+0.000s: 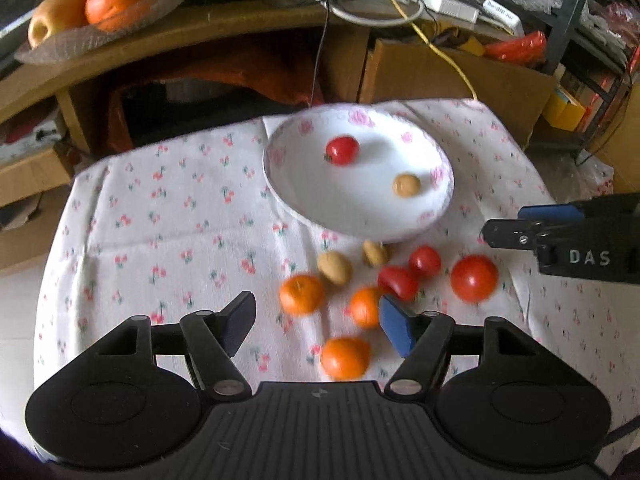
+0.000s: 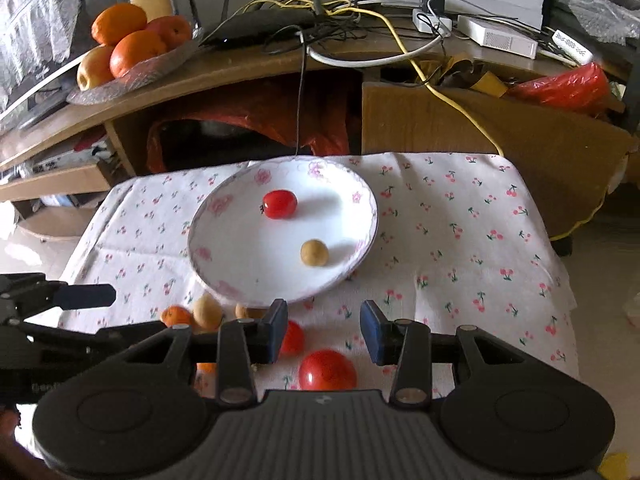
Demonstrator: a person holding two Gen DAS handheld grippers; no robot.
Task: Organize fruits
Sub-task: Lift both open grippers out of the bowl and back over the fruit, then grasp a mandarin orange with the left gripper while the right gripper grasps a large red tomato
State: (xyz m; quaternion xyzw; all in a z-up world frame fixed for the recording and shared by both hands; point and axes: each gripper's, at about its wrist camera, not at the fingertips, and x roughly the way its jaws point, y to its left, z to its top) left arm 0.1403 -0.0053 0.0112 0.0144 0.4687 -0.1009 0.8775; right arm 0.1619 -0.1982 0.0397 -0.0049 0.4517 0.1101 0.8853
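Left wrist view: left gripper (image 1: pixel 318 322) sits at the bottom centre of the frame, jaws spread wide with nothing between the pads.
Right wrist view: right gripper (image 2: pixel 324 330) sits at the bottom centre, jaws parted a little and empty, the cloth showing through the gap.
Fruit under the left gripper: three mandarins, one low centre (image 1: pixel 345 358), one left of it and higher (image 1: pixel 301 294), one by the blue pad (image 1: pixel 365 306), all loose on the cloth.
Fruit further out: two walnuts (image 1: pixel 335 267) just below the plate, two small tomatoes (image 1: pixel 425 261) touching each other, and a large tomato (image 1: pixel 474 278) to the right.
Plate (image 1: pixel 312 200): white with pink flowers, centre of the frame; it holds one small tomato (image 1: pixel 342 150) and one walnut (image 1: pixel 406 185), well apart.
Progress: I'd judge this an early stage, with two pieces plated and about eight waiting on the cherry-print cloth (image 1: pixel 160 208).
Next, by my guess: either empty gripper goes for a loose piece near the plate.
Writing: "DAS" in pale letters on the right gripper's body at the right edge of the left wrist view.
Background: glass dish of oranges (image 2: pixel 128 46) on the wooden desk, upper left; any print on the desk's white devices is too small to read.
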